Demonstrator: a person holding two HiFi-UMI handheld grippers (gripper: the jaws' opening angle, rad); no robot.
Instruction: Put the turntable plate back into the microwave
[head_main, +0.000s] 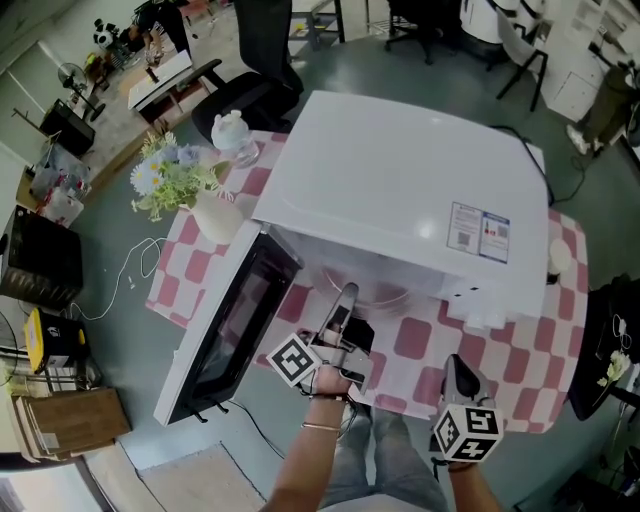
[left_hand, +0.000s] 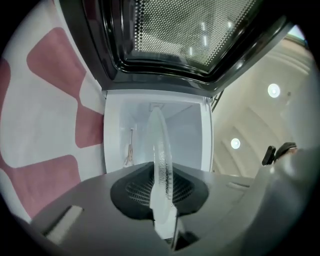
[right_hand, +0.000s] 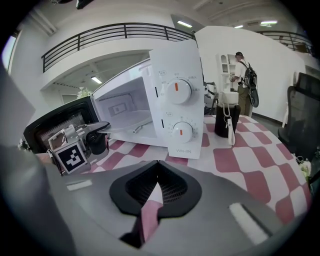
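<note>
- We see the turntable plate (left_hand: 161, 150), clear glass, clamped by its near rim in the left claw (left_hand: 161, 202); it shows edge-on between the jaws in the left gripper view.
- In the head view the plate (head_main: 385, 293) sits at the mouth of the microwave (head_main: 400, 190), partly under the front edge of its top.
- In the right gripper view we see the plate (right_hand: 120, 129) reach from the left claw (right_hand: 97, 131) into the open cavity; we cannot tell if it touches the cavity floor.
- Left claw (head_main: 346, 297) is clenched on the plate and points at the cavity.
- Right claw (right_hand: 154, 192) is clenched with nothing held; only checked cloth shows past its tips.
- Right claw (head_main: 457, 368) hangs near the front edge of the surface (head_main: 520, 350), well apart from the plate.
- The microwave door (head_main: 235, 320) is swung wide open on the left, dark window facing up.
- The microwave (right_hand: 175, 100) has two white dials with orange marks on its front panel.
- The surface carries a red and white checked cloth (right_hand: 240, 160) under the microwave.
- Flowers (head_main: 172, 178) stand at the far left corner of the surface.
- A dark bottle (right_hand: 223, 120) stands on the cloth just beside the microwave.
- A person (right_hand: 245, 75) stands far back in the room.
</note>
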